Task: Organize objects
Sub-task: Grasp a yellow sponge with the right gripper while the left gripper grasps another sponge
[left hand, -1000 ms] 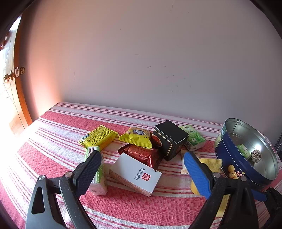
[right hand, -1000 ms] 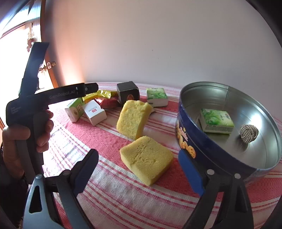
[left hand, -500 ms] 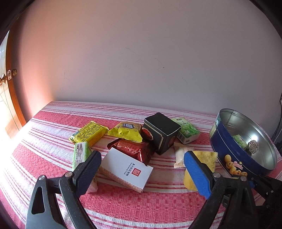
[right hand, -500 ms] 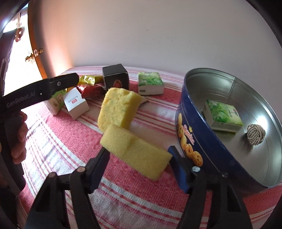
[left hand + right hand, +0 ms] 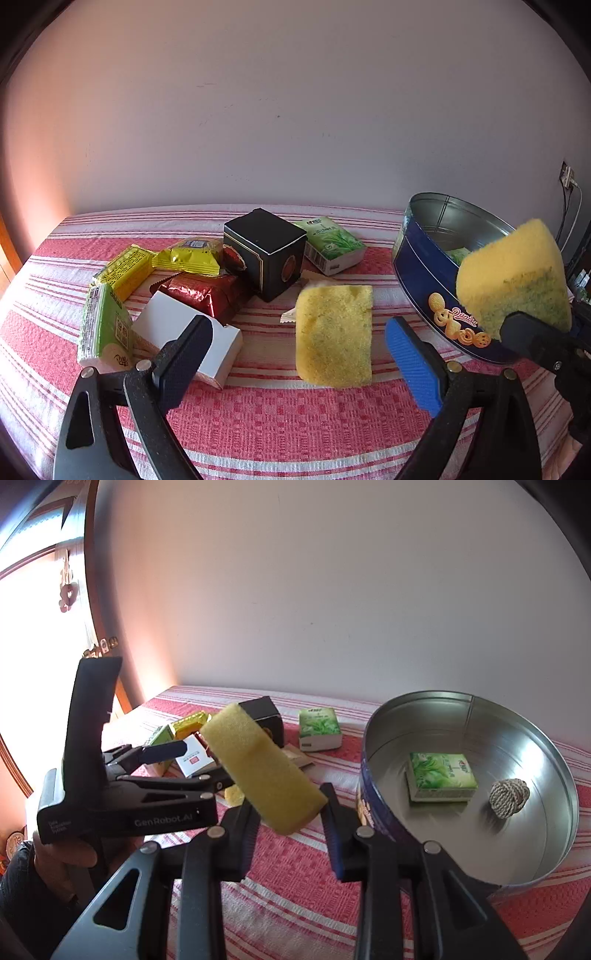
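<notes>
My right gripper is closing, its pads pressed on the sides of a yellow sponge, held tilted in the air left of the blue round tin. In the left wrist view that sponge hangs in front of the tin. A second yellow sponge lies flat on the striped cloth. My left gripper is open just in front of it, not touching. Inside the tin lie a green tissue pack and a small rope ball.
Left of the flat sponge sit a black box, a green tissue pack, a red foil pack, a white box, yellow snack packs and a green pack. A wall runs behind. A hand holds the left gripper.
The right gripper has shut on the near sponge and lifted it off the cloth. The left gripper has shifted right, from the white box to the second sponge.
</notes>
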Available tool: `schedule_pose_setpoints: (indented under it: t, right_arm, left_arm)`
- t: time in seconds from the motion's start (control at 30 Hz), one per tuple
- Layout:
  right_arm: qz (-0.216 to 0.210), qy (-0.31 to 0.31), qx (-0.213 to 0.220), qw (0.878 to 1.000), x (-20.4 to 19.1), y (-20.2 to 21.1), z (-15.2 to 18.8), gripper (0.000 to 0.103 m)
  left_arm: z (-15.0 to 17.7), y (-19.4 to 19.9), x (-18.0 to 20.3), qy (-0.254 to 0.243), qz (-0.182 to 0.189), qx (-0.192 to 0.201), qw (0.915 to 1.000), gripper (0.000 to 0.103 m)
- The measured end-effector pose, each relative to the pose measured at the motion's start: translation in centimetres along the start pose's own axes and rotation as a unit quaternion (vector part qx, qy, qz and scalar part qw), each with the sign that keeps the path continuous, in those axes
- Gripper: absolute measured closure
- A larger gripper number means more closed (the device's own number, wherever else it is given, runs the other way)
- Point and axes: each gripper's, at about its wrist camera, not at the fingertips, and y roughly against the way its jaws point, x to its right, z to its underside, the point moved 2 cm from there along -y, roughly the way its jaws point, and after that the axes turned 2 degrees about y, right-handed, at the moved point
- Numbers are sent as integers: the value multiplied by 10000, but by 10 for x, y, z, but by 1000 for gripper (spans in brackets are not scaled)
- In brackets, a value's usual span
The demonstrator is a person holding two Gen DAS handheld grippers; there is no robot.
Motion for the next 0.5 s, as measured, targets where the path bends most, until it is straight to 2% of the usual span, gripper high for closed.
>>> schedule_pose_setpoints:
  t: [0.07, 0.2, 0.23, 0.27, 0.37, 0.5]
  right_arm:
    - [115, -95, 202, 9997, 4, 10, -3, 71]
    - [149, -268, 396, 9987, 15, 21, -6, 71]
    - [199, -270, 416, 9986, 16, 21, -6, 71]
    - [249, -268, 428, 9984, 17, 21, -6, 71]
    - [296, -296, 430, 9982, 18, 19, -5, 71]
    - [346, -330, 498, 9976, 21, 16, -5, 71]
  left_arm:
    - [-1, -6, 13, -176, -95, -38, 9998, 7]
    - [-2, -31, 24, -229, -361, -374, 9984, 9]
    - [-1, -37, 24, -207, -435, -512, 9975, 19]
    - [-1, -41, 22, -151, -480, -627, 9968, 24]
    - [-1, -46, 12, 112, -331, -769, 9964, 51]
    - [-1, -33, 1, 384, -205, -479, 9979, 52]
